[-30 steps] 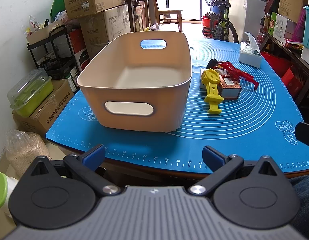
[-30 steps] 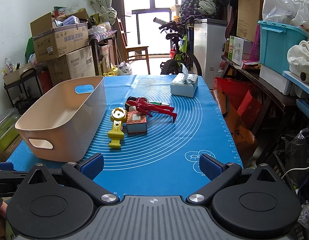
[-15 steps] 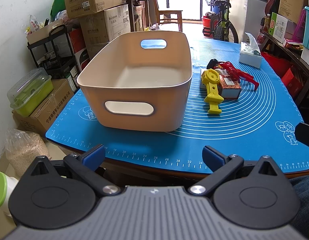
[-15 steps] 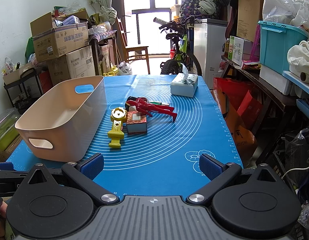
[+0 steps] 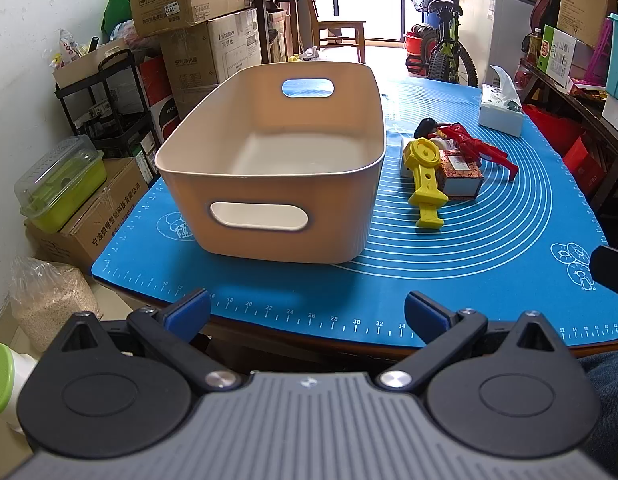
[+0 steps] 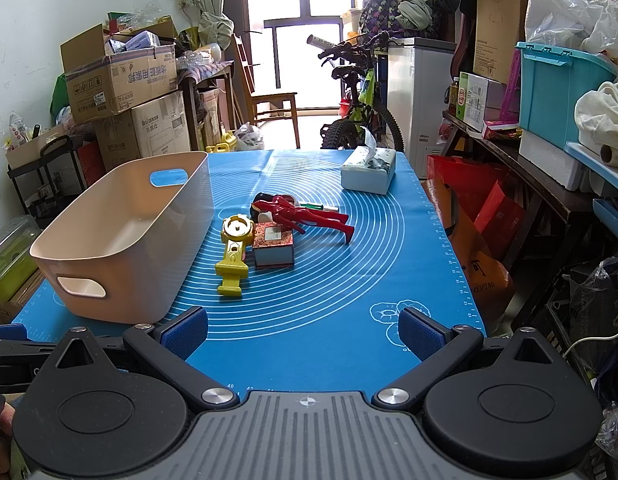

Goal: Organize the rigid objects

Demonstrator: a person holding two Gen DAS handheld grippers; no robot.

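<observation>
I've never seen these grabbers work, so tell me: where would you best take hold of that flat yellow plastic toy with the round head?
Probably by the narrow neck of the yellow plastic toy, below its round head. It lies flat on the blue mat, lengthwise toward the camera, so the open right gripper could descend from above, fingers either side. The small patterned box beside it crowds the head end.

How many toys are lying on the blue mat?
2 for sure: a yellow toy beside the bin, and a red figure behind the small box. Small bits behind them may be hidden.
</observation>
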